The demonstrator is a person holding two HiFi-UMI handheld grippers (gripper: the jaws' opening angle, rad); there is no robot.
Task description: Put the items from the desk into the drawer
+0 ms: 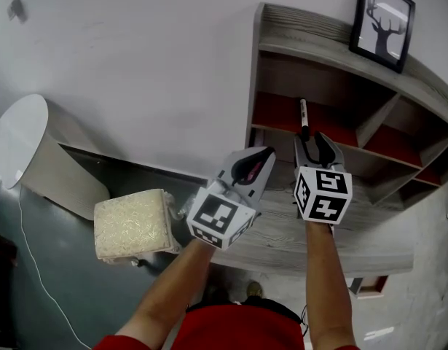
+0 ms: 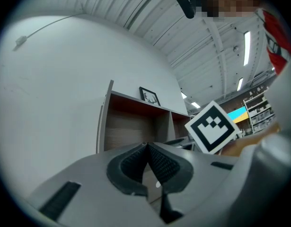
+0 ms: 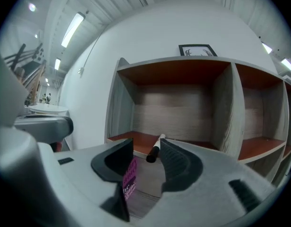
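1. The marker [image 3: 156, 148] lies on the red floor of a compartment in the shelf unit [image 1: 311, 35], upper middle of the head view, with its dark end at the front lip. No drawer shows in any view. I judge that this compartment stands in for one, so this item looks delivered.
2. The right hand-held gripper [image 1: 316, 143] sits just in front of the marker, jaws apart and pads off it, carrying nothing. The left hand-held gripper [image 2: 147, 148], beside it toward centre frame, has its jaws together on nothing.
3. No other loose item shows on the visible part of the counter [image 1: 355, 224], so little seems left.
4. A pale foam block [image 1: 132, 223] sits at lower left, past the counter's edge; what it rests on I cannot tell. A framed deer picture [image 1: 384, 22] stands on the shelf unit at upper right. Nothing blocks either gripper.
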